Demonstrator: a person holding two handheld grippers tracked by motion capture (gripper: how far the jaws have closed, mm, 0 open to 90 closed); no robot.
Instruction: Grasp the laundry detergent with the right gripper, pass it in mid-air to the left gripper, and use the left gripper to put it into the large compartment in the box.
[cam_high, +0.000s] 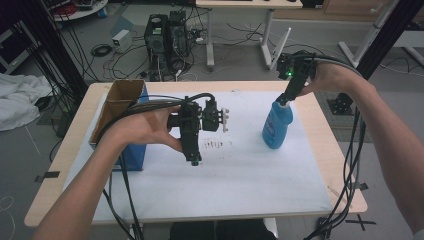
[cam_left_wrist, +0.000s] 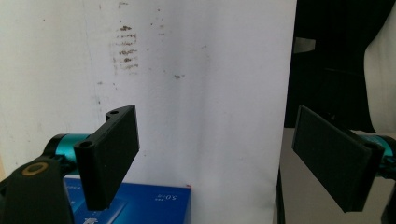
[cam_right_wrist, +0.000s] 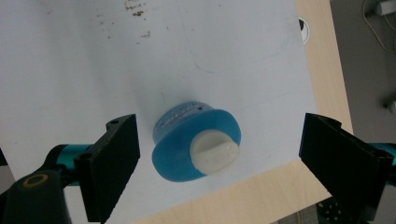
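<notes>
A white sheet (cam_high: 240, 175) covers a wooden table (cam_high: 330, 150), with a computer tower (cam_high: 167, 37) and loose cables on the grey floor beyond.

A blue bottle (cam_high: 277, 125) with a white cap (cam_right_wrist: 215, 150) stands upright on the sheet, toward the right far side of the table. The right gripper (cam_high: 289, 95) hangs directly over its top, jaws spread wide on either side of the cap and touching nothing. The left gripper (cam_high: 225, 119) is held above the middle of the sheet, jaws likewise wide apart and empty. A blue box (cam_high: 131, 150) with an open cardboard top stands at the left edge. A patch of small dark marks (cam_high: 214, 144) lies on the sheet between box and bottle.
</notes>
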